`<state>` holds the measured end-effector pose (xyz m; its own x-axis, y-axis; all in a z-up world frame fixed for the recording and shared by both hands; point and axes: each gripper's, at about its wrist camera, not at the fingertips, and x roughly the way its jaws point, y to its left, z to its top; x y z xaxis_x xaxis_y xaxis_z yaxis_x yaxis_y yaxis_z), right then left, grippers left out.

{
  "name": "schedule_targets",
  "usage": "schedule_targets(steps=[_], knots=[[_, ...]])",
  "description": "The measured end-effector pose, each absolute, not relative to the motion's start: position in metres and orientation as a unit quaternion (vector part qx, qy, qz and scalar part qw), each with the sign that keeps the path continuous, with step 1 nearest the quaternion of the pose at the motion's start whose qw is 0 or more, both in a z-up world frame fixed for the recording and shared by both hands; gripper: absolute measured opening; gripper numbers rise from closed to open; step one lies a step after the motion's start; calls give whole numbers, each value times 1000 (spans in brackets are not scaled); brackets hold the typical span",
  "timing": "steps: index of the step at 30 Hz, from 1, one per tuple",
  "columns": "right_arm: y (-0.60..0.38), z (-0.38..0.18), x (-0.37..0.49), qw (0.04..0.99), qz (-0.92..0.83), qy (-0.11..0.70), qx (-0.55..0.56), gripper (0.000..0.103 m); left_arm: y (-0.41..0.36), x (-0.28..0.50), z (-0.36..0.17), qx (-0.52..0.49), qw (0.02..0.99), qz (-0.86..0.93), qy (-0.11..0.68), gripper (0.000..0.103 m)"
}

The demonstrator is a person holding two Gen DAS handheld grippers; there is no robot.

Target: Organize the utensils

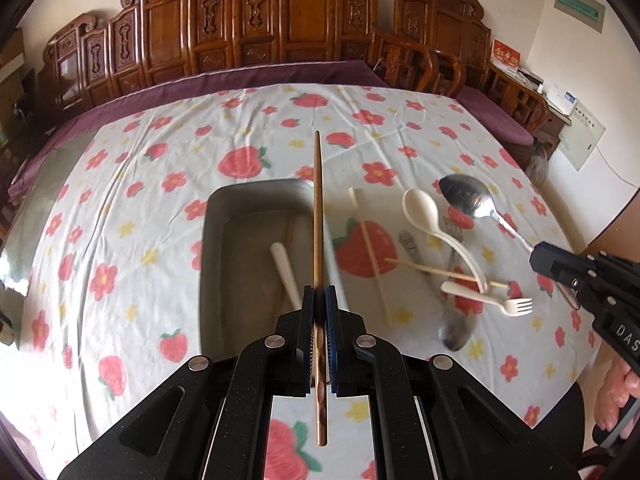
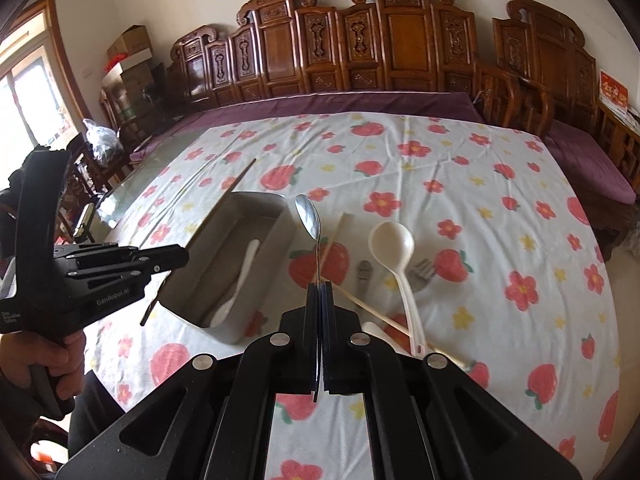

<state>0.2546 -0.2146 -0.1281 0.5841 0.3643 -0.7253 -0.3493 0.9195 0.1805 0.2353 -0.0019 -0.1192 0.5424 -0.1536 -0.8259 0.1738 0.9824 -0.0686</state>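
My left gripper (image 1: 319, 292) is shut on a brown wooden chopstick (image 1: 317, 208), held above the right rim of the grey metal tray (image 1: 212, 240); a white utensil (image 1: 285, 272) lies inside the tray. My right gripper (image 2: 319, 286) is shut on the handle of a metal spoon (image 2: 309, 214), lifted over the cloth right of the tray (image 2: 276, 240). In the left wrist view that spoon (image 1: 468, 198) hangs from the right gripper (image 1: 538, 258). In the right wrist view the left gripper (image 2: 182, 258) holds the chopstick (image 2: 236, 184) by the tray's left side.
On the strawberry-print cloth right of the tray lie a white ladle spoon (image 1: 424, 212), a white plastic fork (image 1: 492, 300), pale chopsticks (image 1: 370, 252), a metal fork (image 2: 422, 272) and another metal spoon (image 1: 452, 332). Carved wooden benches (image 1: 280, 24) stand behind the table.
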Motion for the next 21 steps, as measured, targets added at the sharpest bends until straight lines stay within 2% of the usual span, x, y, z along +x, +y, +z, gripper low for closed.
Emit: schedule_targets(steps=[21], knots=[[-169, -142, 266, 876, 219, 430, -20, 3, 29, 268, -168, 5, 856, -81, 511, 5]])
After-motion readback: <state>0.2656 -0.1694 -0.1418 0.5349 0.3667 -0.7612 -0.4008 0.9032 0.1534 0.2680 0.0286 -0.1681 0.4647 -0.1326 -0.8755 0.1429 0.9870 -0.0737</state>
